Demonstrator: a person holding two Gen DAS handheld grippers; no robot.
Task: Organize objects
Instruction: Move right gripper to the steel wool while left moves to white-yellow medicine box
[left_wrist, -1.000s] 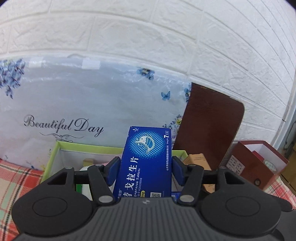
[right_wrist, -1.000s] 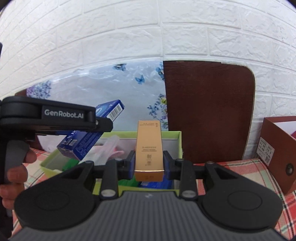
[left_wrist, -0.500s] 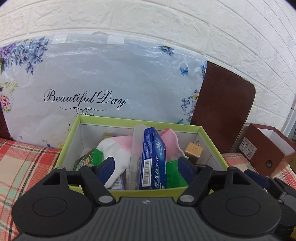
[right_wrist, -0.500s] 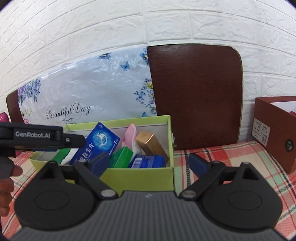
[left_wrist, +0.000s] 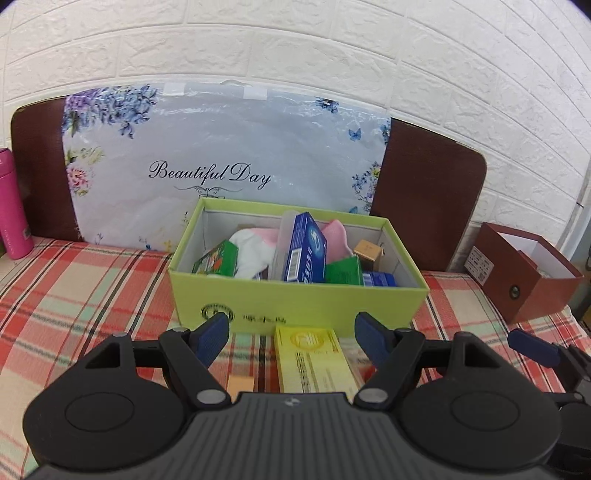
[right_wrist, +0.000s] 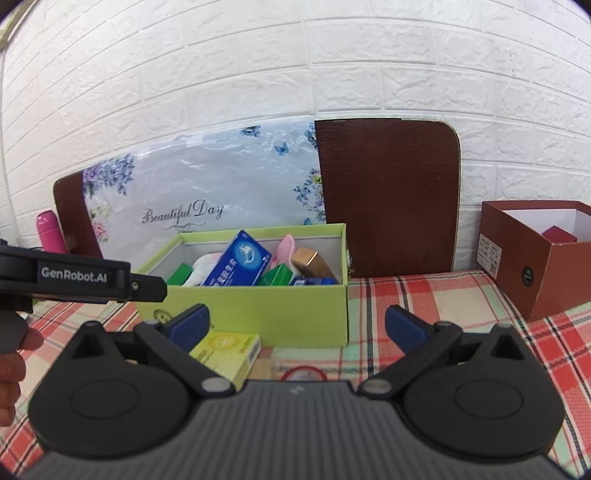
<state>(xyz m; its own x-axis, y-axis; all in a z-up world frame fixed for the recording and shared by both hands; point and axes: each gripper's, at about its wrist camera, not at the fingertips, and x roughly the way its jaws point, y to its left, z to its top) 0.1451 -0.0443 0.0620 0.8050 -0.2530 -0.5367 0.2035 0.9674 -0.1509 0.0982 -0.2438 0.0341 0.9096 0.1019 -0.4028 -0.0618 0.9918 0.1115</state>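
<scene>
A lime-green box (left_wrist: 295, 306) (right_wrist: 258, 310) stands on the plaid cloth and holds a blue medicine box (left_wrist: 304, 253) (right_wrist: 236, 264), a gold box (left_wrist: 369, 251) (right_wrist: 314, 260), green boxes and a pink-white sock. A yellow box (left_wrist: 314, 362) (right_wrist: 227, 349) lies on the cloth in front of it. My left gripper (left_wrist: 293, 336) is open and empty, pulled back above the yellow box. My right gripper (right_wrist: 295, 325) is open and empty in front of the green box.
A dark red open box (left_wrist: 524, 273) (right_wrist: 535, 258) stands at the right. A pink bottle (left_wrist: 13, 206) stands at the far left. A flowered bag (left_wrist: 221, 166) and a brown board (right_wrist: 388, 195) lean on the white brick wall. A small orange block (left_wrist: 240, 386) lies near the yellow box.
Both grippers opened and let go: the blue medicine box and the gold box now lie in the green box. Both grippers then drew back from the box.
</scene>
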